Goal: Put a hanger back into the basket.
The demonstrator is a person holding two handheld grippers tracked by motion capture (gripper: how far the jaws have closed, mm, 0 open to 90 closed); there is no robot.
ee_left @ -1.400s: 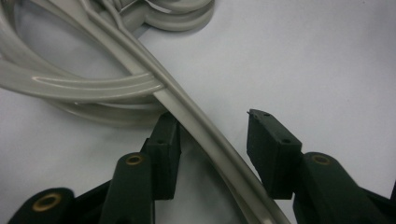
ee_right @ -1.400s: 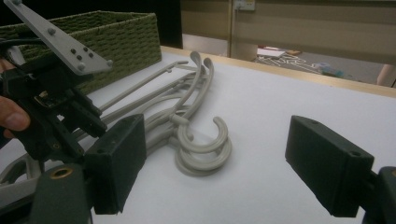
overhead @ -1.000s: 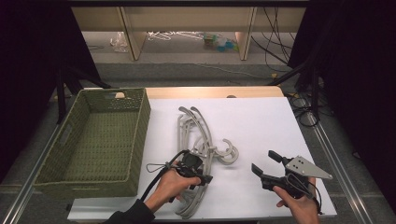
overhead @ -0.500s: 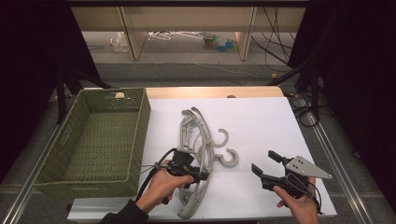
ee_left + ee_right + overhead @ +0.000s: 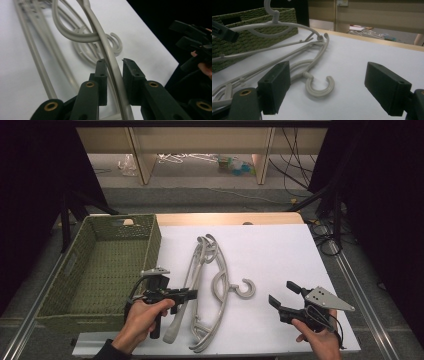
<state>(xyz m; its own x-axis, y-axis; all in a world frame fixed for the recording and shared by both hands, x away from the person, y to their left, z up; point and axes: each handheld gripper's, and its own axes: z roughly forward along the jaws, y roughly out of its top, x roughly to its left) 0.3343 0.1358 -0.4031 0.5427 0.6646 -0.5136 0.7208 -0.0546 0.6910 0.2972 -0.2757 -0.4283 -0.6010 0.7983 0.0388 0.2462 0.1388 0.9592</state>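
While the left gripper (image 5: 192,294) pinched one arm of the top hanger (image 5: 110,62), its jaws having just been closing on it, that hanger's long axis ran 12-to-6 across the white desk (image 5: 280,250), lifted off the pile of hangers (image 5: 212,285). Basket (image 5: 100,265) lay at 9 o'clock, nearest this hand. Right gripper (image 5: 286,296) waited at 3 o'clock, jaws spread, empty.

Grey floor (image 5: 210,180) beyond, wooden shelving (image 5: 200,140) behind, dark curtains (image 5: 380,195) flanking.
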